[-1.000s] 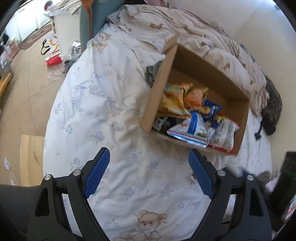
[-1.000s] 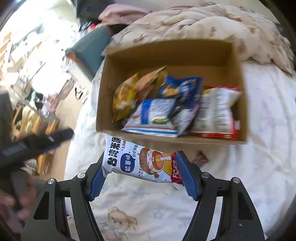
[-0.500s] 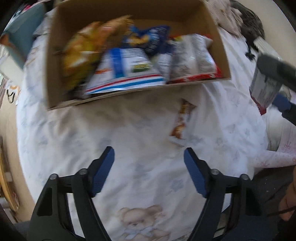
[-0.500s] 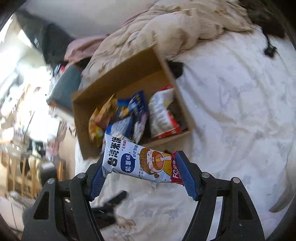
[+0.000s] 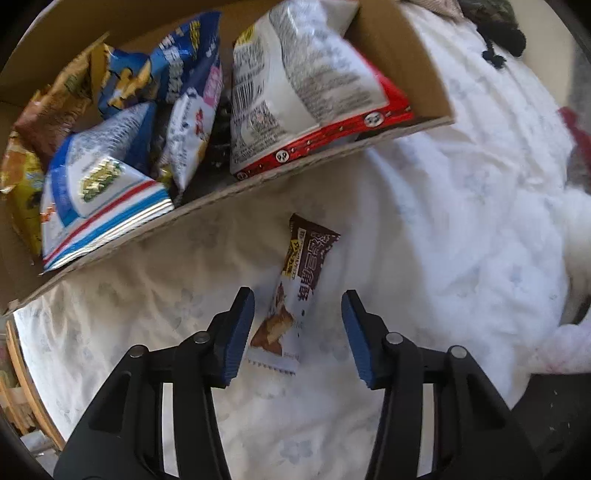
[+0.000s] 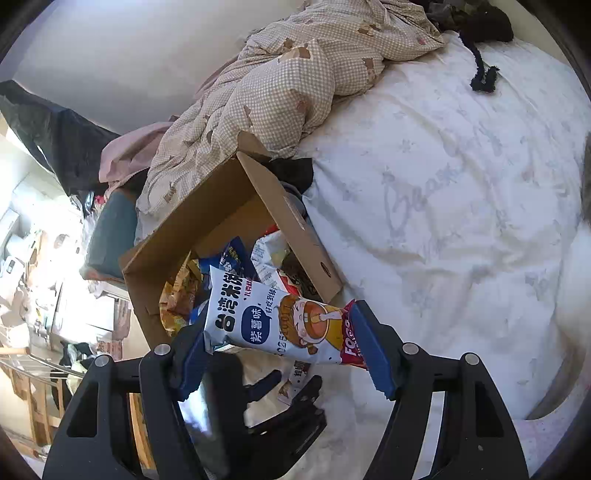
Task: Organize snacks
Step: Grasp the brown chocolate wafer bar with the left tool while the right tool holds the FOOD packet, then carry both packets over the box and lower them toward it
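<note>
Left gripper (image 5: pixel 297 328) is pointing down at the bed, and its jaws are closing with a small brown-and-white snack bar (image 5: pixel 295 291) lying between them. The blue pads (image 5: pixel 236 336) aren't pressing on it – there's a gap on both sides, wider on the right one. The bar lies flat on the white floral sheet (image 5: pixel 443 229), long way running away from the claw, its far brown end pointing toward the cardboard box (image 5: pixel 258 181).

That box sits just beyond the fingertips, up and to the left. It's already stuffed: a white bag with a red bottom edge (image 5: pixel 303 85) at the right end, a white-and-blue bag with red stripes (image 5: pixel 99 199) hanging over the near wall, a blue bag (image 5: pixel 173 62) behind, and yellow-orange bags (image 5: pixel 22 177) at the far left.

Right gripper (image 6: pixel 286 341) is pinching a white rice-cracker packet with a cartoon kid and a red end (image 6: pixel 280 325), held crosswise, one end against each pad. From its camera the box (image 6: pixel 295 221) is just past the packet, slightly left, open side up. Below the packet you can see the left gripper (image 6: pixel 288 387) as a dark shape, with the little bar (image 6: pixel 295 373) between its fingers. A checked beige duvet (image 6: pixel 288 74) is bunched up beyond the box – dark clothing (image 6: pixel 484 29) lies at the far top right.
</note>
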A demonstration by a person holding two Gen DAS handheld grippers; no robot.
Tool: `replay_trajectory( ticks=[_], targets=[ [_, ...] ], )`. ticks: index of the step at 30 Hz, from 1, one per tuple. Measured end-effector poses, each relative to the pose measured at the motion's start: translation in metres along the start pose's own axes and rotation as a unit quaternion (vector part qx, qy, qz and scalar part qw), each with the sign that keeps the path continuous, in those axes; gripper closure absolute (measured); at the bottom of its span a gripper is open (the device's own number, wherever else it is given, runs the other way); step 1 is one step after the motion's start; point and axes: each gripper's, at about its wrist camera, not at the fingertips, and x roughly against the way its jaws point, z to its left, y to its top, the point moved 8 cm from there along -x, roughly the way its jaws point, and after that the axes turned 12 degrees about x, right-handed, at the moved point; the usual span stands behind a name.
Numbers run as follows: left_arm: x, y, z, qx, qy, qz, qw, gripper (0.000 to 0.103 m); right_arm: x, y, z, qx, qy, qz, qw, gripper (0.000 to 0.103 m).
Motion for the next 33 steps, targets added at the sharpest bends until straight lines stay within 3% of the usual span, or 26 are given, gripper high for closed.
replay_trajectory(
  ticks=[2, 3, 6, 12, 22, 33],
  targets=[
    [-0.006, 0.001, 0.001, -0.006, 0.002, 0.003, 1.0000, 0.070, -0.003, 0.000, 0.000, -0.001, 0.001, 0.003, 1.000, 0.029],
    [-0.006, 0.001, 0.002, -0.002, 0.002, 0.000, 1.0000, 0.089, -0.005, 0.000, 0.001, -0.001, 0.001, 0.004, 1.000, 0.029],
    [0.003, -0.001, 0.005, -0.007, -0.012, -0.004, 0.9999, 0.089, -0.009, 0.000, 0.002, -0.001, 0.004, 0.009, 1.000, 0.029],
    [0.038, -0.008, 0.012, -0.021, -0.001, -0.034, 0.9992, 0.089, -0.015, 0.000, 0.010, 0.010, 0.004, 0.015, 1.000, 0.029],
    [0.103, -0.025, 0.078, 0.038, -0.013, -0.082, 0.9959, 0.089, -0.017, -0.008, 0.021, 0.030, 0.004, 0.018, 0.999, 0.029],
    [0.175, 0.013, 0.139, 0.122, -0.019, -0.176, 0.9766, 0.088, -0.018, -0.012, 0.056, 0.080, 0.029, 0.014, 0.996, 0.030]
  ],
)
